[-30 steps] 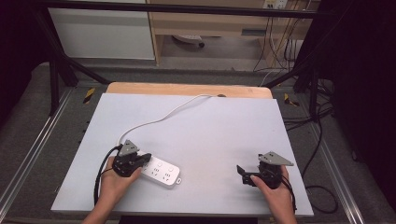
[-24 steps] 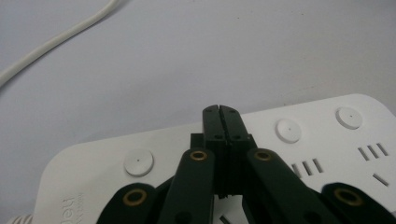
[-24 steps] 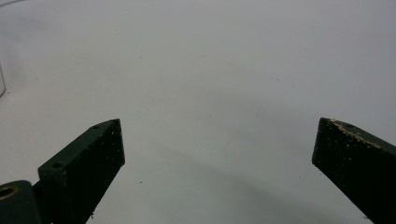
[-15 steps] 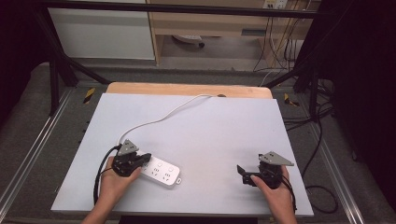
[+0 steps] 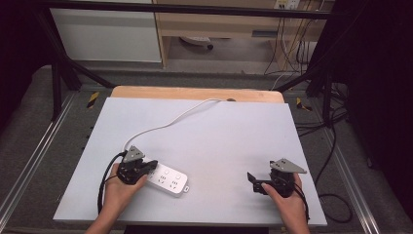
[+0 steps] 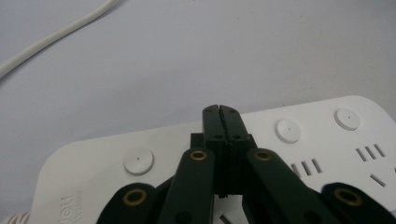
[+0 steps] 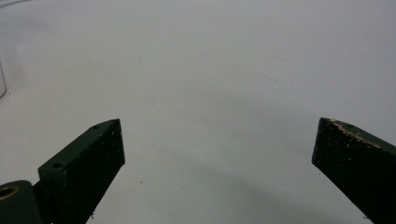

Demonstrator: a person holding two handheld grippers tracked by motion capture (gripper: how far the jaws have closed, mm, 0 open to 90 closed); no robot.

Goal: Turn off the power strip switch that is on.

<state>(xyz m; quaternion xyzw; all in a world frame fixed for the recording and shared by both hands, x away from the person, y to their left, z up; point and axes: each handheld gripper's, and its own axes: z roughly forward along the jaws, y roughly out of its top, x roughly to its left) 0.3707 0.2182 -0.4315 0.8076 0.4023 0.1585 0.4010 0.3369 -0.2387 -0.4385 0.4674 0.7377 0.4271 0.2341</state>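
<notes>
Nothing had shifted since the earlier frames: both hands and the strip sat where they were. At lower left of the high view, the left gripper (image 5: 150, 166) lay over the near end of the white power strip (image 5: 168, 178), its jaws pressed together with nothing between them; in its own view they covered part of the strip's (image 6: 299, 140) face, and its printed label was cut off at the bottom edge. The cord (image 5: 168, 124) ran to the table's (image 5: 229, 141) far edge. At lower right, the right gripper (image 5: 257, 182) stood with jaws spread wide over bare tabletop (image 7: 210, 84).
</notes>
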